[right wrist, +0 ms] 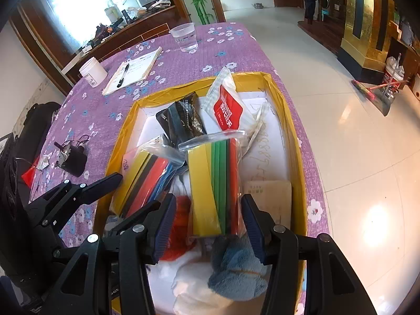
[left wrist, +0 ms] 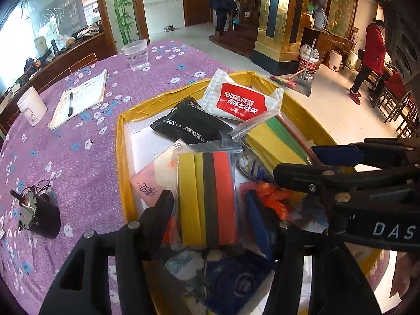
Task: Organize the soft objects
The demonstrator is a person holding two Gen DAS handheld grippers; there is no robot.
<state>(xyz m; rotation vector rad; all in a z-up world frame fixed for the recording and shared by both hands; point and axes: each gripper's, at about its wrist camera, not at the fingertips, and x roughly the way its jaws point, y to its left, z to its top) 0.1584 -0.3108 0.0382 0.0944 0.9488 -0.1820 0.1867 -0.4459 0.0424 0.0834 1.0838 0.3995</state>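
Both claws released: left gripper (left wrist: pixel 210 204) straddles clear bag of yellow-black-red foam sheets (left wrist: pixel 208 197), right gripper (right wrist: pixel 208 218) straddles yellow-green-red bag (right wrist: pixel 214 191), inside yellow-rimmed box (right wrist: pixel 295 141).

On a purple floral tablecloth (left wrist: pixel 86 144), a clear plastic cup (left wrist: pixel 136 53) of water stands beyond a notepad (left wrist: pixel 84 97) with a black pen (left wrist: pixel 70 103) lying on it, a white jar (left wrist: pixel 31 105) nearby, while a broom (left wrist: pixel 291 78) leans by the tiled floor.

Two bagged foam-sheet packs (right wrist: pixel 214 189) (left wrist: pixel 208 199), wipes packets (left wrist: pixel 236 99), blue plush (right wrist: pixel 236 270) jumbled in yellow-rimmed box (right wrist: pixel 283 99).
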